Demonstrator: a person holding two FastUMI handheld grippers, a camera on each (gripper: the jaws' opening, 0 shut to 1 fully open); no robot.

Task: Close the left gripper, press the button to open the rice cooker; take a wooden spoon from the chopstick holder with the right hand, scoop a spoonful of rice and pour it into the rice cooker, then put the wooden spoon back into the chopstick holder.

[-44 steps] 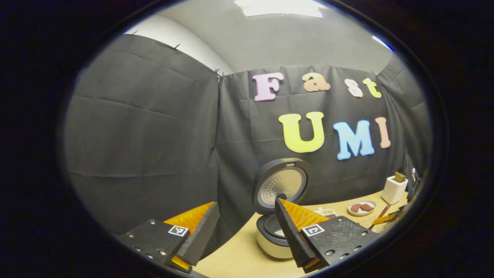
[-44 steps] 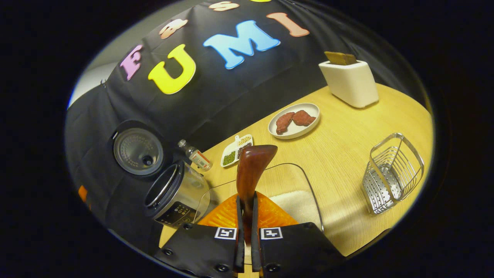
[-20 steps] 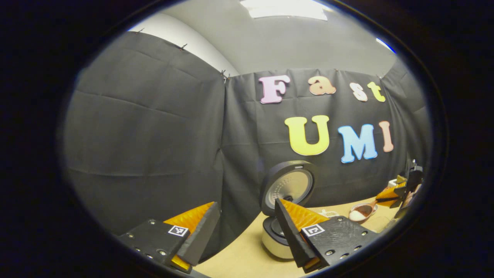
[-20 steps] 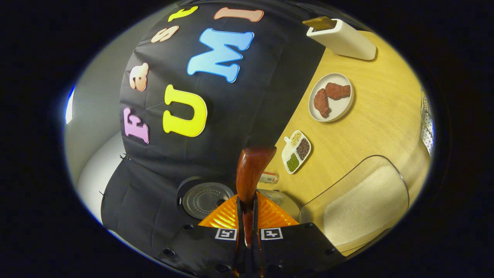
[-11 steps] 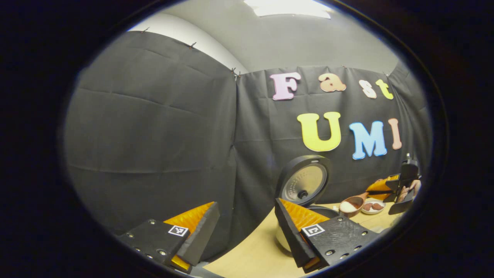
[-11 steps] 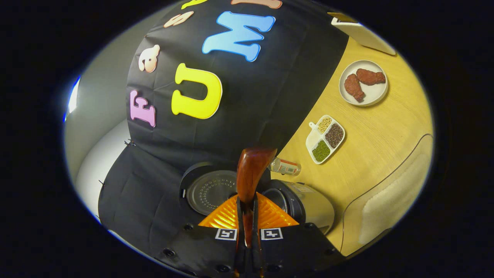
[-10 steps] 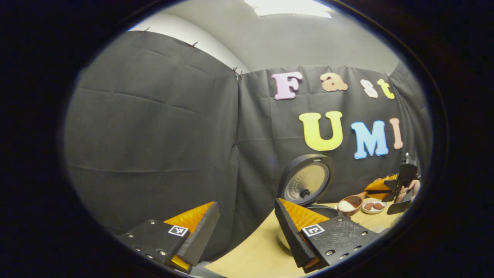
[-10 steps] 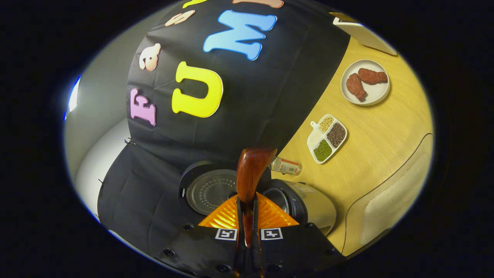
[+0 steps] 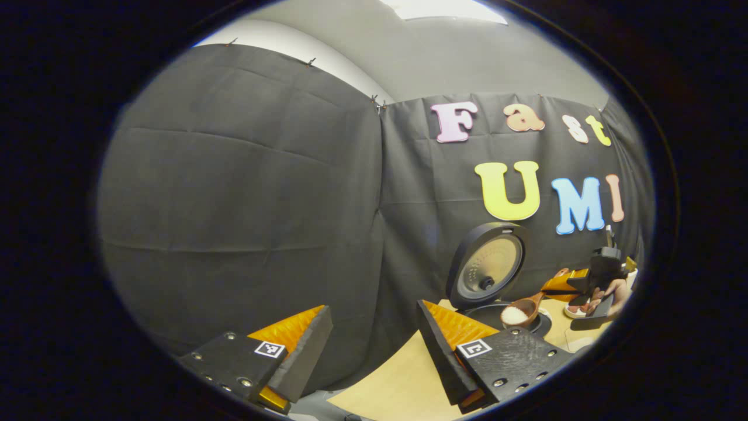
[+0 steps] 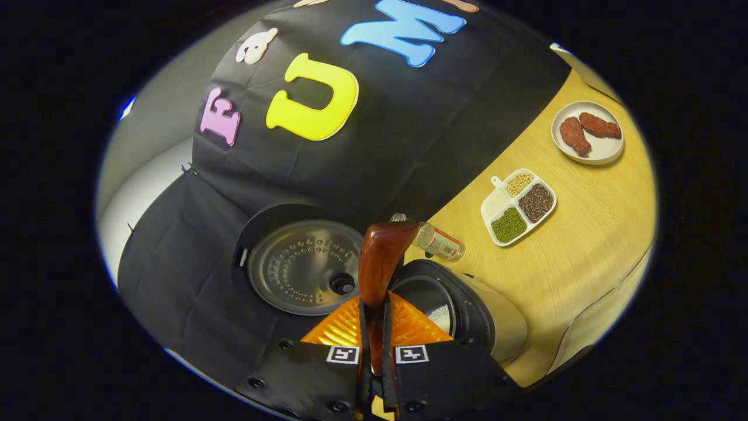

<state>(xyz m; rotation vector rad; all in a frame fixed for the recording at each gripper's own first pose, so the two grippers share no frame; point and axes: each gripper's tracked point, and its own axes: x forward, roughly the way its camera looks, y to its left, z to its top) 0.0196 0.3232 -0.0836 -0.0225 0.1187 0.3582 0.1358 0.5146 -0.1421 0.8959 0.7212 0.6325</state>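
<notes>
The rice cooker (image 9: pixel 514 320) stands open on the wooden table, its round lid (image 9: pixel 488 266) upright behind the pot. In the left gripper view the wooden spoon (image 9: pixel 517 314) holds white rice just over the pot's opening. A hand holds my right gripper (image 9: pixel 570 283) shut on its handle. My left gripper (image 9: pixel 372 316) hangs open and holds nothing, near the table's left end, away from the cooker. In the right gripper view my right gripper (image 10: pixel 374 310) pinches the spoon (image 10: pixel 381 254) above the pot (image 10: pixel 461 307), where some white grains show. The lid (image 10: pixel 304 266) lies to the left.
Behind the cooker lies a small bottle (image 10: pixel 437 242) on its side. A divided dish (image 10: pixel 519 206) of beans and a plate (image 10: pixel 587 140) with brown pieces sit farther along the table (image 10: pixel 584 245). A clear container's rim (image 10: pixel 602 327) shows at the lower right.
My right gripper has carried the spoon of rice from the clear container over to the open cooker's pot. The left gripper view has swung left, so the cooker sits farther right in it.
</notes>
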